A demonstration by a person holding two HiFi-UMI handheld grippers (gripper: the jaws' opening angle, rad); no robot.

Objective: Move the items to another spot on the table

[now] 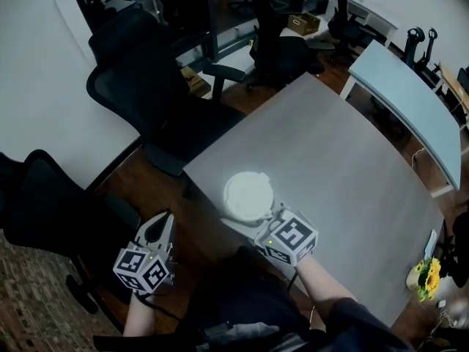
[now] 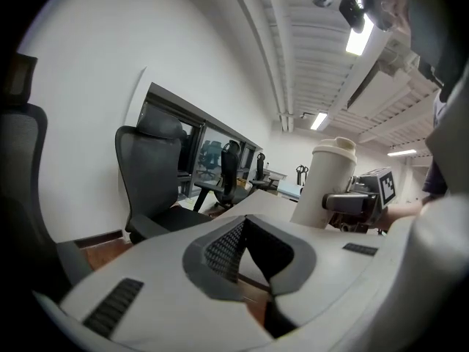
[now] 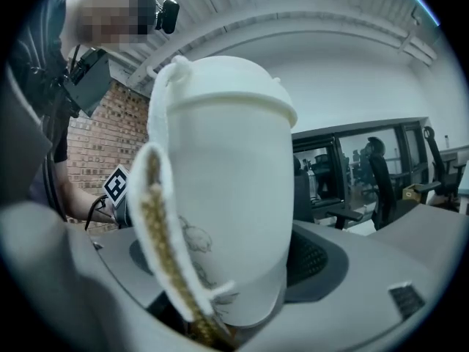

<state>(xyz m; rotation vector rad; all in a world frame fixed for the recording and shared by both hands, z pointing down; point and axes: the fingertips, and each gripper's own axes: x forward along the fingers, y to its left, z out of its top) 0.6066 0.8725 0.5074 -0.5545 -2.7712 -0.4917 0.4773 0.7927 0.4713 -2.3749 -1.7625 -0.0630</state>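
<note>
Right tongs spread wide and pinching the cup low on its body. The cup stands upright between them and fills most of the right gripper view. It sits over the near-left corner of the tabletop; can't tell whether its base touches the surface.

Left tongs pressed together, nothing between them. They are past the tabletop edge, over the wood floor, left of the cup and well apart from it.

Markings: a faint grey line drawing low on the cup wall, too faint to identify. Black-and-white square codes on each marker cube.

Materials and shapes:
- Cup – white, matte, slightly tapered cylinder with a domed lid wider than the body.
- Strap – white, runs from the lid down one side, with a fuzzy tan inner face.
- Tabletop – plain grey, smooth, straight-edged.
- Tongs – pale grey shells with dark ribbed pads.
- Chair – black, beyond the far-left edge of the tabletop.
</note>
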